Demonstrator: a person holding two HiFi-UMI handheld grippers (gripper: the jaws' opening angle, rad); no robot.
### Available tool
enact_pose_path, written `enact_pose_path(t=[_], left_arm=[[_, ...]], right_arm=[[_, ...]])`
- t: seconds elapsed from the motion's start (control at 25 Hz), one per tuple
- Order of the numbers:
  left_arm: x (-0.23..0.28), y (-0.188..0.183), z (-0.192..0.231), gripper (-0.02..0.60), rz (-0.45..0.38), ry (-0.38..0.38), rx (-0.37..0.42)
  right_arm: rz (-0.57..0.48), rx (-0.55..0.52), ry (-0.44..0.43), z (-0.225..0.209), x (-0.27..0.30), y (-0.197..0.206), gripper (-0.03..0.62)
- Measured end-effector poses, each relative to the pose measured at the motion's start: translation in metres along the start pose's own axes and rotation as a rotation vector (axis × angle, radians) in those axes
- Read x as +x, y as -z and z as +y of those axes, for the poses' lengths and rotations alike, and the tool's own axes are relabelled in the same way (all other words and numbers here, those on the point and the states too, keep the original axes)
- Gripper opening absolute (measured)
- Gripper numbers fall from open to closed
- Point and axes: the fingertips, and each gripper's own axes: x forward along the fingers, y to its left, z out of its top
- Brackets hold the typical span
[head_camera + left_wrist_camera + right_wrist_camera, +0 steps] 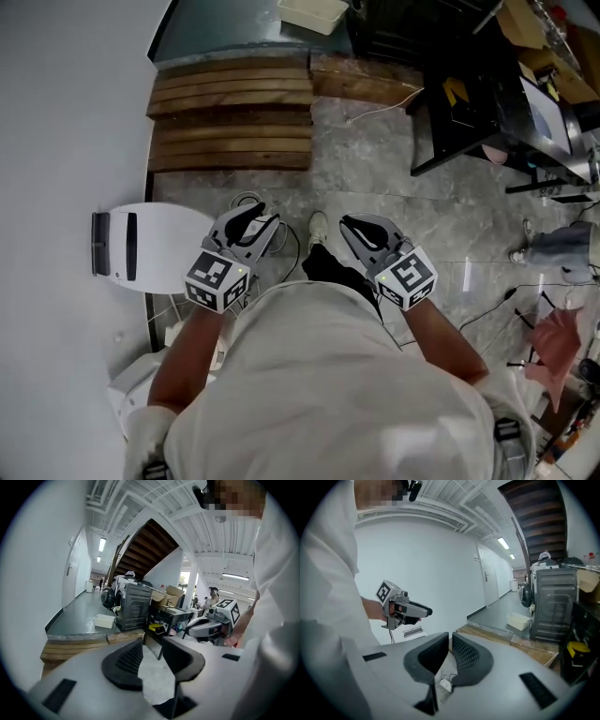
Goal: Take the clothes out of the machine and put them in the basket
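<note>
Above grey floor (394, 187), left fingers (123, 665) parted, machine (133, 606) well ahead

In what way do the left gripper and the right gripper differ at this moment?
The left gripper has its jaws clearly apart; the right gripper has them practically shut, with only a slit. The left gripper is on the side of the white appliance and the wall; the right gripper is above the grey floor. Both hold nothing.

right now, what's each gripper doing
left gripper: open, nothing in it
right gripper: closed, holding nothing
</note>
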Motion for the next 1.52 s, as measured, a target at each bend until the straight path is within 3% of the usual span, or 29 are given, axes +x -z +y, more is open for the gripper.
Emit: enact_pose_path(t=[0.44, 0.64, 1.0, 1.24, 1.52], left_arm=[[0.144, -0.094, 0.082, 0.129, 0.028, -0.077, 0.003], [0.173, -0.122, 0.106, 0.13, 0.033, -0.091, -0.001], [0.217, -0.156, 0.164, 0.13, 0.024, -0.055, 0.0], [0.253, -0.182, 0.244, 0.13, 0.001, -0.016, 0.003], [0.289, -0.216, 0.378, 0.13, 0.004, 0.017, 0.003]], right_arm=[[0.013, -0.019, -0.068, -0.185, 0.06, -0.047, 0.008], [-0.027, 0.024, -0.084, -0.224, 0.081, -0.067, 0.006], [-0.031, 0.043, -0.027, -0.277, 0.12, -0.09, 0.008], [0.02, 0.063, 0.016, -0.315, 0.179, -0.102, 0.007], [0.081, 0.067, 0.038, -0.367, 0.302, -0.145, 0.006]])
